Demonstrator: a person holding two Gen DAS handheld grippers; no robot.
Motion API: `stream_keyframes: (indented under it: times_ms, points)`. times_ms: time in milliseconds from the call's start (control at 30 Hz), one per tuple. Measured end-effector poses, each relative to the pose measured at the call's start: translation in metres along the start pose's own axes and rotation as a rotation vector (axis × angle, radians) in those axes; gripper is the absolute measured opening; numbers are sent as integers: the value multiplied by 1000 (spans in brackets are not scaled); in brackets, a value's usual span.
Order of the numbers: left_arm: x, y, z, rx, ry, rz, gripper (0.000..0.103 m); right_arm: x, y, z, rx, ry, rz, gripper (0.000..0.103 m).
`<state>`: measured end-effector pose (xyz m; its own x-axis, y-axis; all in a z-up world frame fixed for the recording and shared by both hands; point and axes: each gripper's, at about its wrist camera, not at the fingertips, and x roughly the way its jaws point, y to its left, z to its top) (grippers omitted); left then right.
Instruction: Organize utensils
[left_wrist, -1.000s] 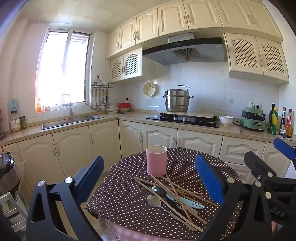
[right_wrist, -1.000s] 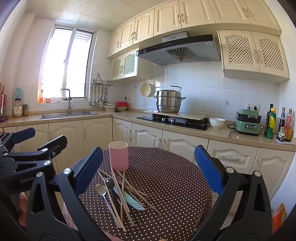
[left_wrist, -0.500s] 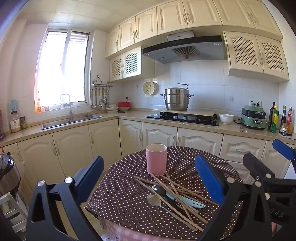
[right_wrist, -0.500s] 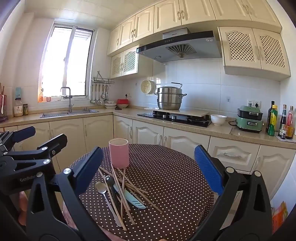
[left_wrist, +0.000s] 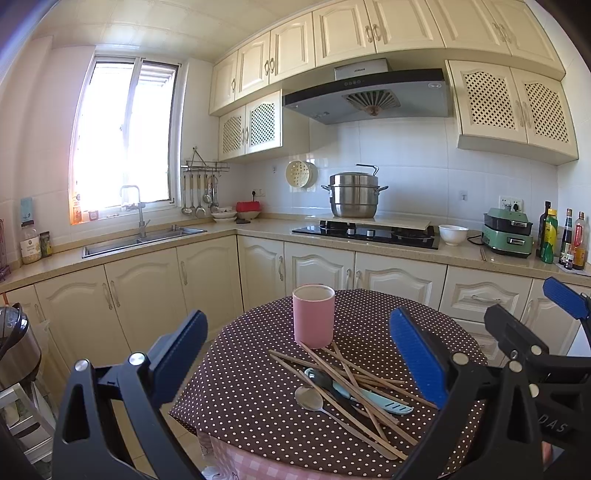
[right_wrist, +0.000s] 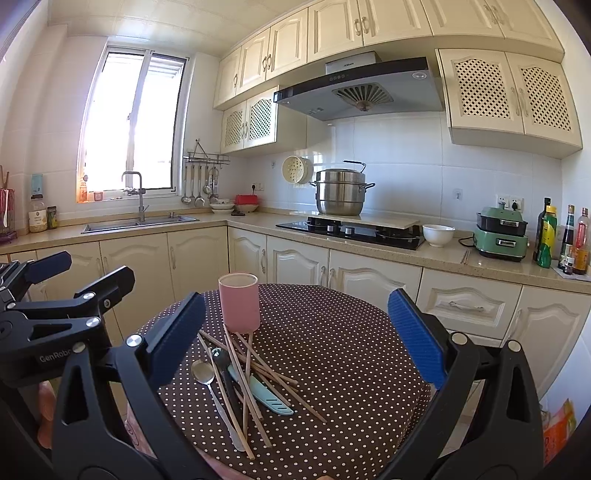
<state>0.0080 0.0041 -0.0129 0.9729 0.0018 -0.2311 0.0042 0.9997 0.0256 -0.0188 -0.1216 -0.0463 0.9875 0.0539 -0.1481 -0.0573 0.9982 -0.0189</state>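
Note:
A pink cup (left_wrist: 314, 315) (right_wrist: 239, 307) stands upright on a round table with a brown polka-dot cloth (left_wrist: 243, 384) (right_wrist: 351, 354). In front of the cup lies a loose pile: several wooden chopsticks (left_wrist: 334, 371) (right_wrist: 245, 384), a metal spoon (left_wrist: 309, 398) (right_wrist: 202, 371), a black-handled utensil and a light blue-handled one (left_wrist: 388, 403) (right_wrist: 271, 400). My left gripper (left_wrist: 301, 356) hovers open above the table's near edge, nothing between its blue pads. My right gripper (right_wrist: 295, 332) is open too, held above the near edge to the right of the pile.
Cream kitchen cabinets (left_wrist: 147, 291) wrap around behind the table. A sink (left_wrist: 144, 236) sits at the left, a hob with a steel pot (left_wrist: 354, 197) at the back, a white bowl (left_wrist: 452, 233), a green appliance (left_wrist: 509, 236) and bottles (left_wrist: 561, 236) at the right.
Both grippers have drifted slightly, staying open. The cup and the utensil pile lie as before.

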Motion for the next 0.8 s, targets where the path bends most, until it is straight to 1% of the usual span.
stream_keyframes:
  times_ms: [800]
  points:
    - [6, 4, 3, 0, 14, 2, 97, 7, 5, -2, 4, 17, 6, 97]
